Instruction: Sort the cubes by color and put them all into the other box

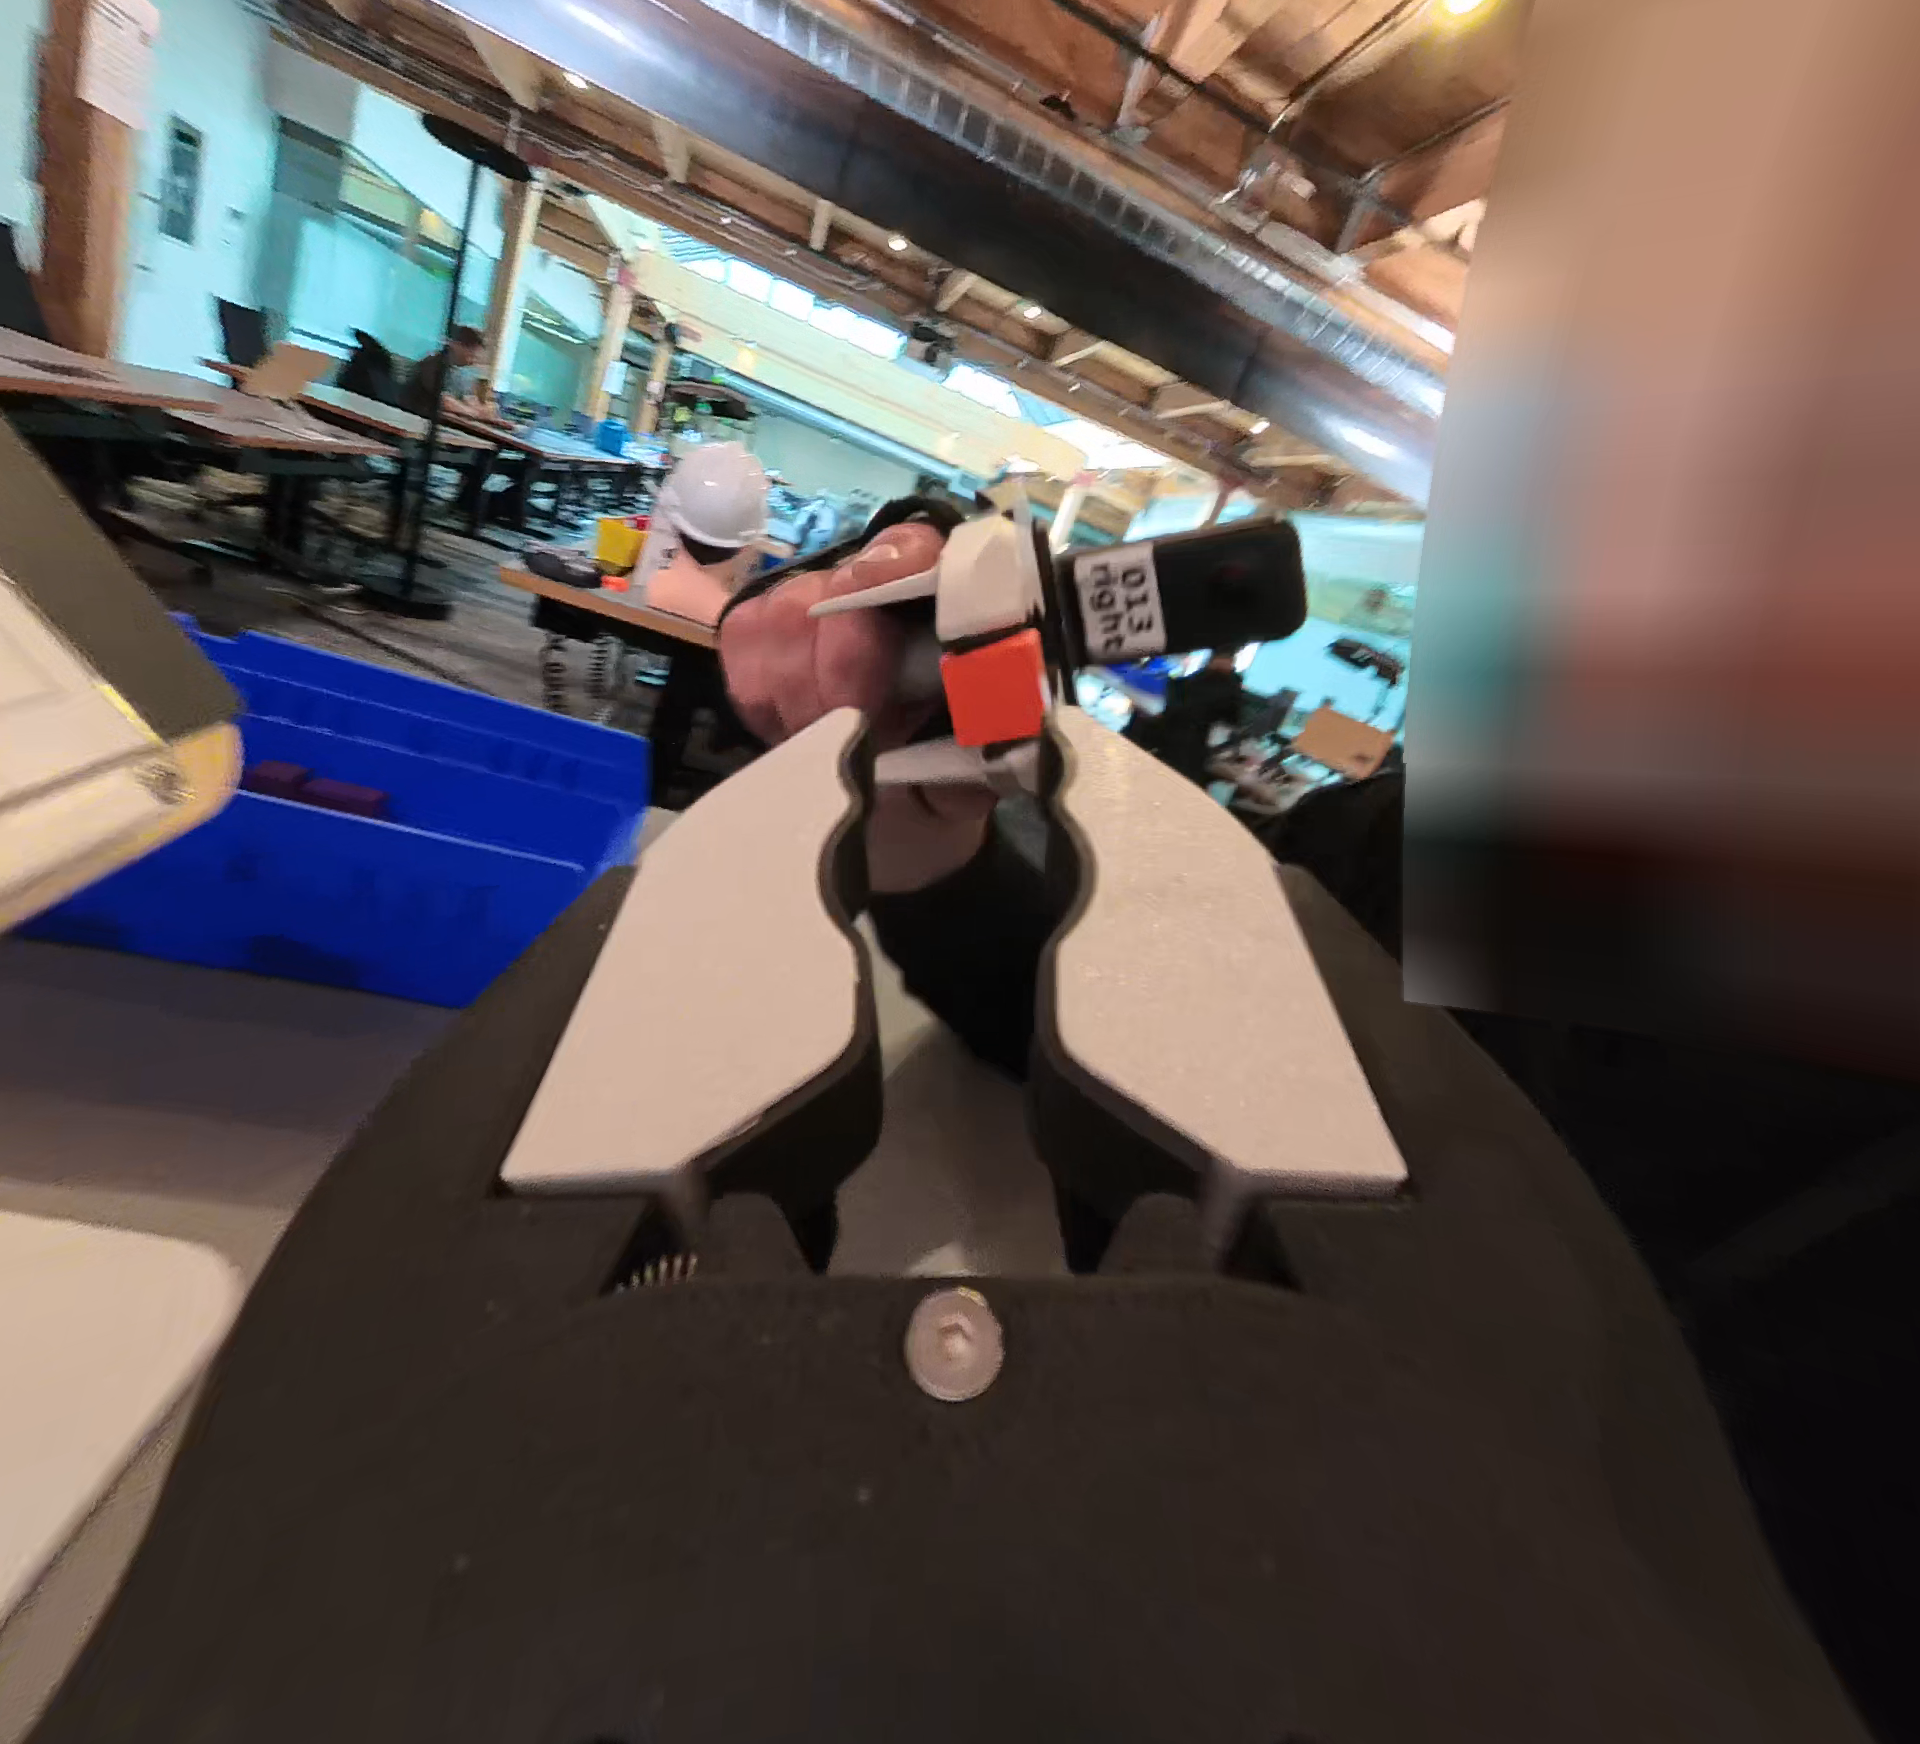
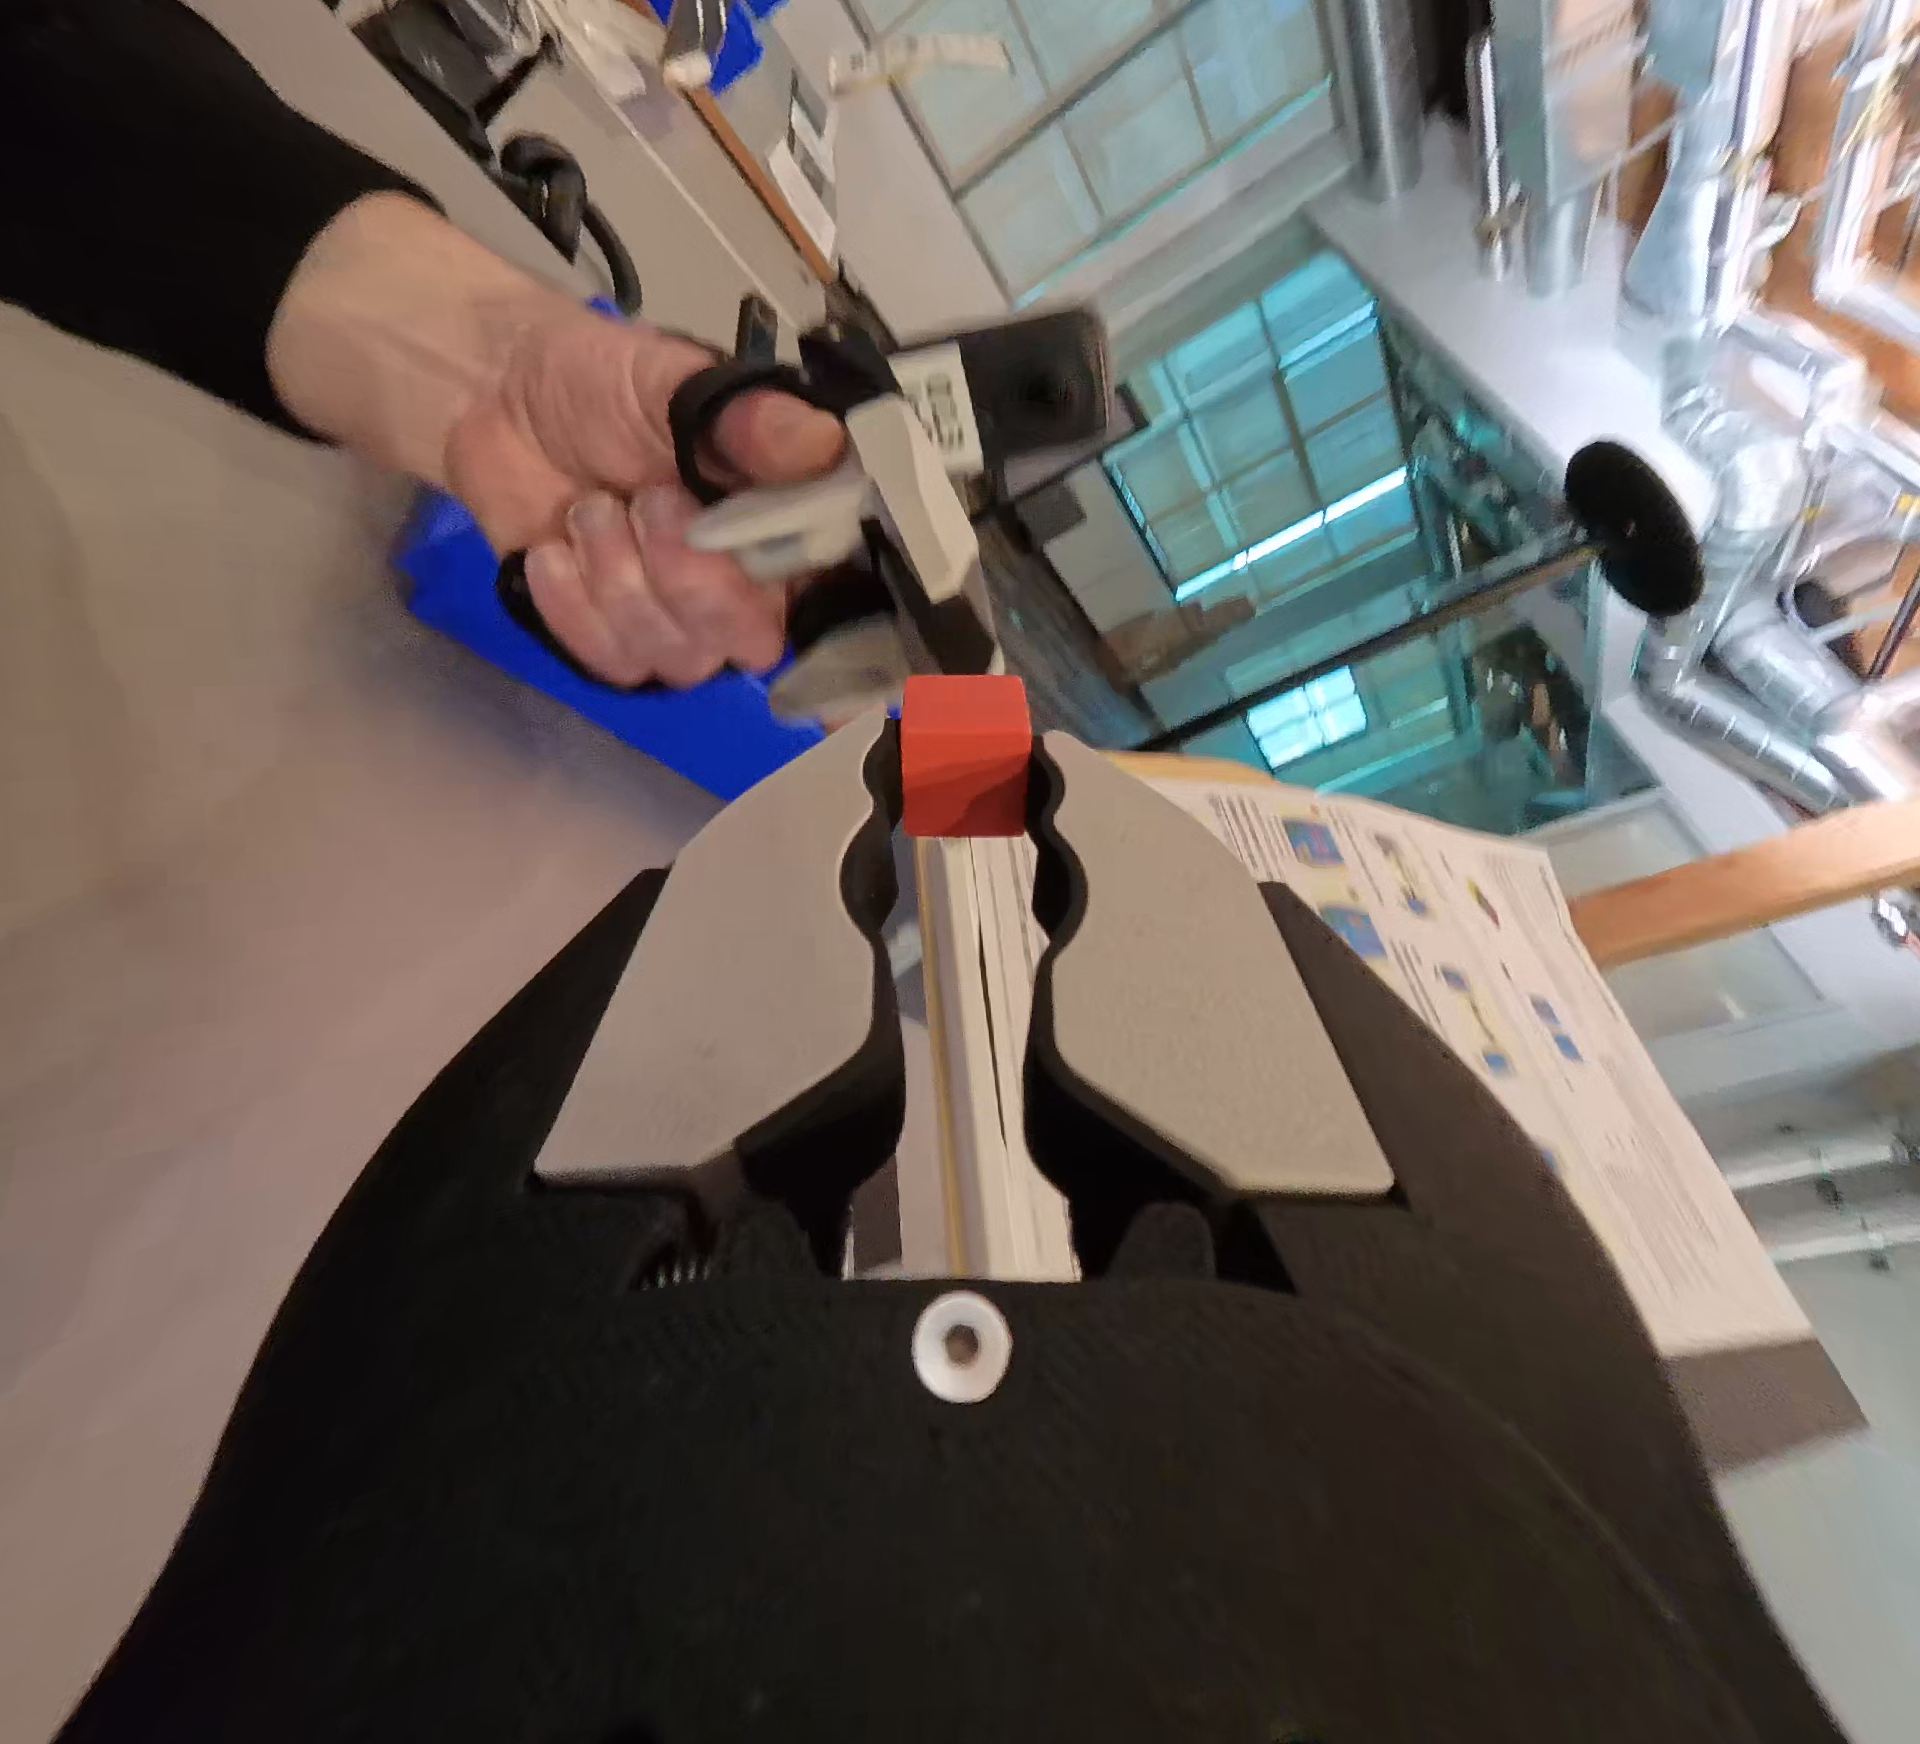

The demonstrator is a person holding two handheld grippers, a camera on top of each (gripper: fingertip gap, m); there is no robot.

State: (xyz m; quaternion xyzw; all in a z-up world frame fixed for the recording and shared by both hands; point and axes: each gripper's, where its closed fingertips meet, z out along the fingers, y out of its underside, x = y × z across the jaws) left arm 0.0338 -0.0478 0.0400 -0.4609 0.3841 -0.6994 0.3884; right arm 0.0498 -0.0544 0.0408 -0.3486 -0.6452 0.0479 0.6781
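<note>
- Red cube (image 2: 964, 767) sits pinched between the tips of the right gripper (image 2: 962, 775), its flat sides pressed by both jaws, raised clear of the desk (image 2: 208, 863).
- The same cube (image 1: 992, 688) shows in the left wrist view just beyond the tips of the left gripper (image 1: 954, 744), gripped there by the right gripper (image 1: 992, 645), which points back toward that camera.
- The left gripper's jaws stand spread with a clear gap and nothing between them; the cube is just ahead of their tips, whether touching them I cannot tell.
- The left gripper (image 2: 831, 655) appears in the right wrist view just ahead of the right jaws and a little to their left, held by a hand (image 2: 582, 489) in a black sleeve (image 2: 125, 136).
- A blue box (image 1: 343, 821) with dividers lies on the desk, to the left of the left jaws and farther off; two purple cubes (image 1: 317, 785) rest in one of its compartments.
- A printed sheet (image 2: 1455, 1019) on a board lies below and to the right of the right jaws.
</note>
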